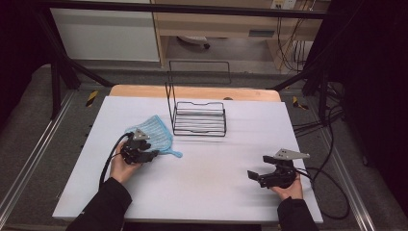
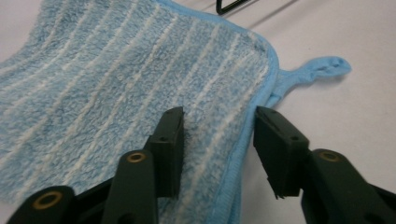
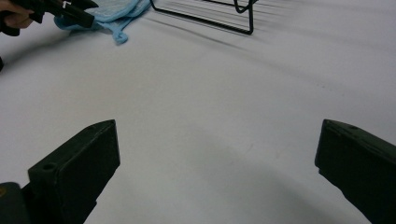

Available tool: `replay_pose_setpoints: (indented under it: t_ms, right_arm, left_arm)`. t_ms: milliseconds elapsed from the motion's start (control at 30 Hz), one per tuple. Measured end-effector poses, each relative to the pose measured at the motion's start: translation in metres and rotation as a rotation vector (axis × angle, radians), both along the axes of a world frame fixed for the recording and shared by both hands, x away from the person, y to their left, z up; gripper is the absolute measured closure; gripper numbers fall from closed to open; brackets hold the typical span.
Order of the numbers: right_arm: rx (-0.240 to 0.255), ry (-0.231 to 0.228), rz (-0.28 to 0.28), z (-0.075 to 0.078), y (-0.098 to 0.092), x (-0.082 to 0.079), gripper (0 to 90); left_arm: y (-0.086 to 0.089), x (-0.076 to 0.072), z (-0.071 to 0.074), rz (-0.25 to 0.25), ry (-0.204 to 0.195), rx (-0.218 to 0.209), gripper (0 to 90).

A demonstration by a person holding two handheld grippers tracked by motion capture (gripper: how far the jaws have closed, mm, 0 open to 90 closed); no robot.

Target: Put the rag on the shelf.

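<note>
A blue striped cloth (image 1: 153,132) lies flat on the left side of the table (image 1: 202,192), just left of an empty black wire rack (image 1: 199,118). It looks light, soft and floppy, so it would sag when lifted; the bound edge by its hanging loop (image 2: 322,69) seems the best hold. The left hand-held gripper (image 2: 218,140) straddles that edge, jaws not yet pinching. The right hand-held gripper (image 1: 257,177) rests released, near right.
</note>
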State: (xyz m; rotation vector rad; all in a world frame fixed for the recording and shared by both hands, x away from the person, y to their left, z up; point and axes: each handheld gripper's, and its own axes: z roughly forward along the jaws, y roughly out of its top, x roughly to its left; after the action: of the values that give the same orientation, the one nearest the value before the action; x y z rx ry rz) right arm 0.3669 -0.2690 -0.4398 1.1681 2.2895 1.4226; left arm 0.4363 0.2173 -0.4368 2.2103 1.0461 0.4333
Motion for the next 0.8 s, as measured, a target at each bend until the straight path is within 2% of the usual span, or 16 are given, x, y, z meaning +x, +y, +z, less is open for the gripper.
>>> replay_pose_setpoints:
  t_ms: [167,200,300,467,800]
  right_arm:
    - [0.0,0.002,0.001,-0.0002,0.0004,0.0001,0.7]
    - [0.0,0.004,0.0,-0.0002,0.0005,0.0002,0.8]
    - [0.001,0.006,0.0,-0.0002,0.0006,0.0001,0.8]
    - [0.005,0.004,-0.001,0.0,0.0007,0.0,1.0]
    - [0.007,0.004,0.0,0.0003,0.0005,0.0002,1.2]
  left_arm:
    - [0.0007,0.001,-0.0007,0.017,-0.006,0.013,64.4]
    - [0.0014,0.0016,-0.0008,0.018,-0.005,0.012,68.4]
    - [0.0023,0.0024,-0.0008,0.024,0.001,0.003,70.9]
    - [0.0034,0.0033,0.0004,0.03,0.007,-0.008,80.2]
    - [0.0061,0.0028,0.0036,0.032,0.021,-0.051,84.2]
